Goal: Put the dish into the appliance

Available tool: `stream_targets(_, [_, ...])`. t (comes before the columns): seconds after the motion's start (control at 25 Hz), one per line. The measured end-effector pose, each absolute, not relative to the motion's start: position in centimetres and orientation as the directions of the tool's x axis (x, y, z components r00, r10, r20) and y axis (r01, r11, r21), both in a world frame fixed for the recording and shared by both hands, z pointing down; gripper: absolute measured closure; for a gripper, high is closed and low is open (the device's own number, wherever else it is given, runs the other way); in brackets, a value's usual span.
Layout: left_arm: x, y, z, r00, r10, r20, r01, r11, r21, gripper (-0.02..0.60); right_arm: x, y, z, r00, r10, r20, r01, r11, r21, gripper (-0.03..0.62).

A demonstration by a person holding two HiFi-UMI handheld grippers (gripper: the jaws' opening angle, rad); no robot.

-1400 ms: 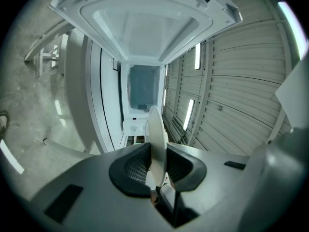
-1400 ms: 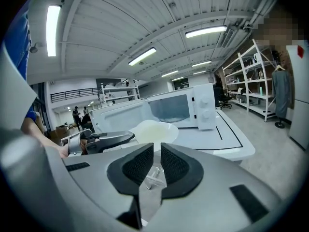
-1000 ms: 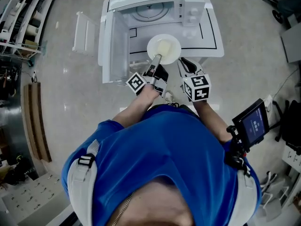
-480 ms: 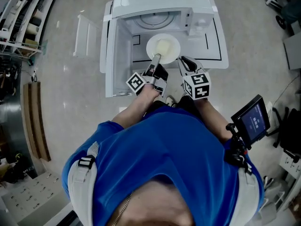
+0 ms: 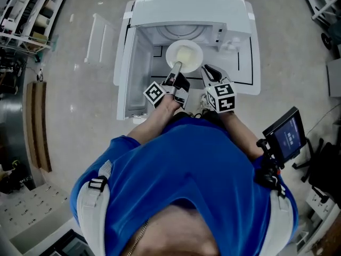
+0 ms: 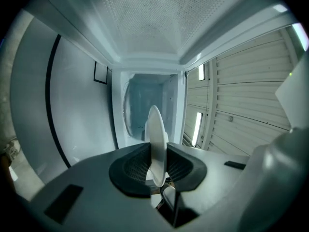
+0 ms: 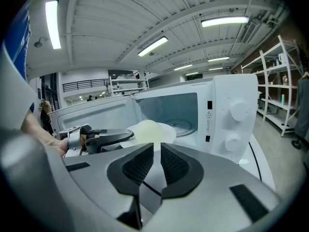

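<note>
The left claw (image 6: 155,164) grasps the dish (image 5: 184,55) by its rim at the open microwave's (image 5: 189,7) mouth, not set down inside; the right claw (image 7: 156,167) is clenched, empty.

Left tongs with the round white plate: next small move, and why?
Probably ease the left tongs forward and lower: they grip the round white plate by its edge at the mouth of the open white microwave, short of its glass turntable.

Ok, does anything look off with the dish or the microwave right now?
Nothing stands out. The left gripper holds the dish by its rim, roughly level, at the mouth of the microwave, whose door stands wide open.
</note>
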State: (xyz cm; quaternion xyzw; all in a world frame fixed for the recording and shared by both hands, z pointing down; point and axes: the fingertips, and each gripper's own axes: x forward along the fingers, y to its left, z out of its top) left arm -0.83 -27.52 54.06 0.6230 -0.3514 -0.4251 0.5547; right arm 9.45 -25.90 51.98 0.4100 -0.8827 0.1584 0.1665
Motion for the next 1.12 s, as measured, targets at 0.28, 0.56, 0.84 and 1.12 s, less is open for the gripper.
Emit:
stream_targets(0.28, [-1.9,-31.5,55.4,0.330,-0.936,-0.123,0.017,-0.124,0.992,0.509,8.0,-29.7,53.0,-0.655,-0.621,0.429,-0.728,0.670,-0.142,0.574])
stream_targets(0.56, [-2.4,-33.8,56.7,0.292,-0.952,-0.088,0.017,-0.087,0.996,0.509,6.7,-31.7,54.0,-0.680,-0.575,0.455,-0.692,0.708,-0.139,0.574])
stream_targets(0.84, [-2.6,-35.2,59.7,0.271,-0.962,-0.035,0.011,-0.033,0.999,0.509,6.7,-33.3,56.1,-0.686,-0.541,0.487,-0.673,0.726,-0.142,0.574])
stream_targets(1.12, [-3.2,-35.6,60.3,0.260,-0.966,-0.007,-0.012,-0.010,1.000,0.509,6.2,-34.1,56.8,-0.690,-0.518,0.506,-0.655,0.744,-0.132,0.574])
